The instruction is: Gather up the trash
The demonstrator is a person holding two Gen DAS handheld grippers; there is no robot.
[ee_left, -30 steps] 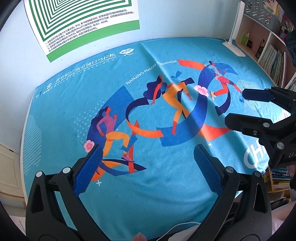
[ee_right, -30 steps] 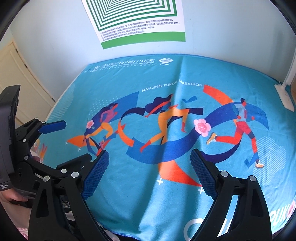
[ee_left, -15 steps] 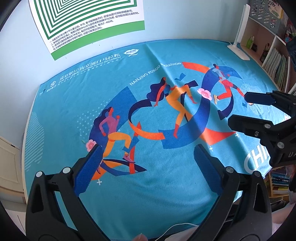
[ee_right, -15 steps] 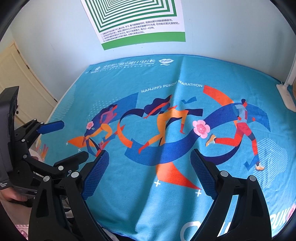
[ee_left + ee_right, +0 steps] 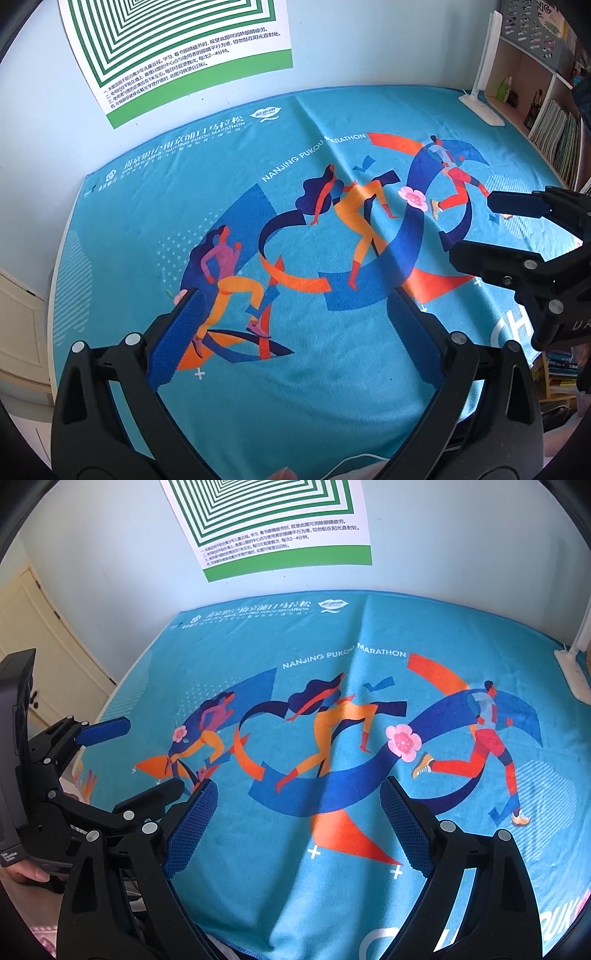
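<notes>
No piece of trash shows in either view. A blue marathon towel [image 5: 147,221] printed with runners covers the table [image 5: 480,627]. My left gripper [image 5: 293,299] hovers open over its near left part, nothing between the blue pads. In the right wrist view the left gripper [image 5: 151,757] juts in from the left, held by a hand [image 5: 22,875]. My right gripper [image 5: 298,786] hangs open above the towel's near middle, also empty. The left wrist view shows the right gripper [image 5: 476,229] at the right edge, jaws apart.
A green-striped poster [image 5: 177,44] hangs on the wall behind the table. A white desk lamp [image 5: 484,107] stands at the far right corner, beside a bookshelf [image 5: 554,129]. A cream cabinet door [image 5: 37,646] lies left of the table.
Both views have shifted slightly, the left wrist view tilting up toward the wall. Both grippers stay open and empty over the towel.
</notes>
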